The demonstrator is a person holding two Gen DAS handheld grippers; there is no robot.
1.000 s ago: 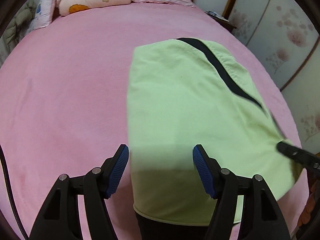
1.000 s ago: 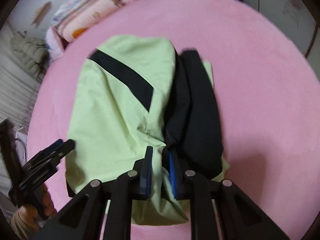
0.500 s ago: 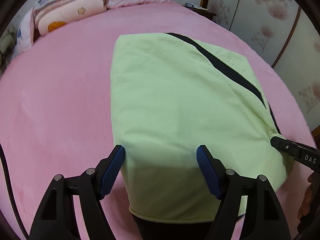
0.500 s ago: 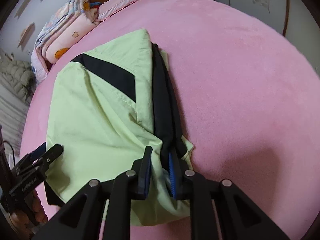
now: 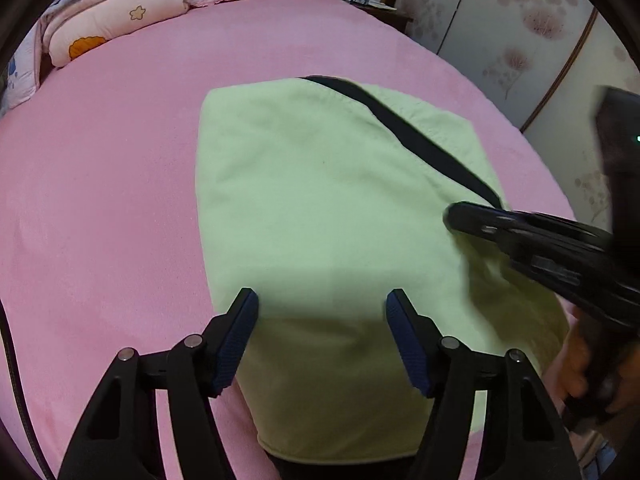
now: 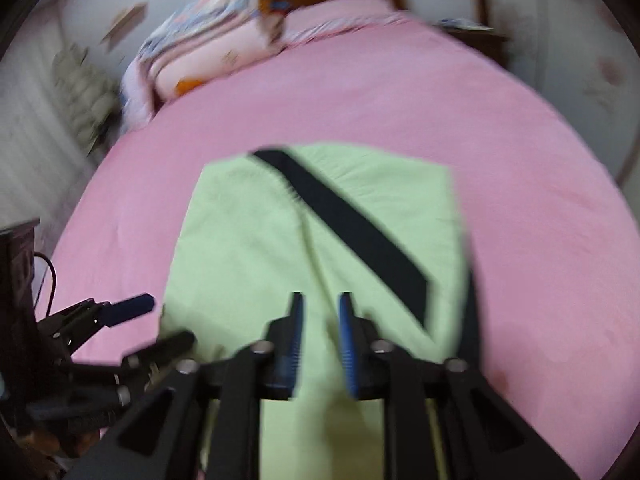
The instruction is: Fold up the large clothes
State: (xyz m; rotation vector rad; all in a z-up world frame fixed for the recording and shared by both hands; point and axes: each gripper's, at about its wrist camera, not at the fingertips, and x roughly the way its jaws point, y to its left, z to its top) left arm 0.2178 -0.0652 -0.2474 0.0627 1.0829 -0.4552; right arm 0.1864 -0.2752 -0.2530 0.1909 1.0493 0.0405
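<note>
A light green garment [image 5: 320, 208] with a black diagonal stripe [image 5: 404, 136] lies folded on the pink bed; it also shows in the right wrist view [image 6: 256, 248] with its stripe [image 6: 348, 228]. My left gripper [image 5: 320, 336] is open and empty over the garment's near edge. My right gripper [image 6: 320, 340] hovers over the garment's near part, jaws a little apart with nothing between them. The right gripper shows in the left wrist view [image 5: 520, 236] above the garment's right side. The left gripper shows at the left of the right wrist view [image 6: 132, 324].
The pink bed [image 5: 100, 200] spreads around the garment. Folded quilts and pillows [image 5: 112, 20] lie at the head end. A wardrobe with flower pattern [image 5: 520, 40] stands on the right. A dark bedside cabinet [image 6: 16, 280] stands at the left.
My right gripper let go of the garment's right edge, opened slightly and swung left over the garment. The black inner side is now folded under. My left gripper stayed open, shifting slightly.
</note>
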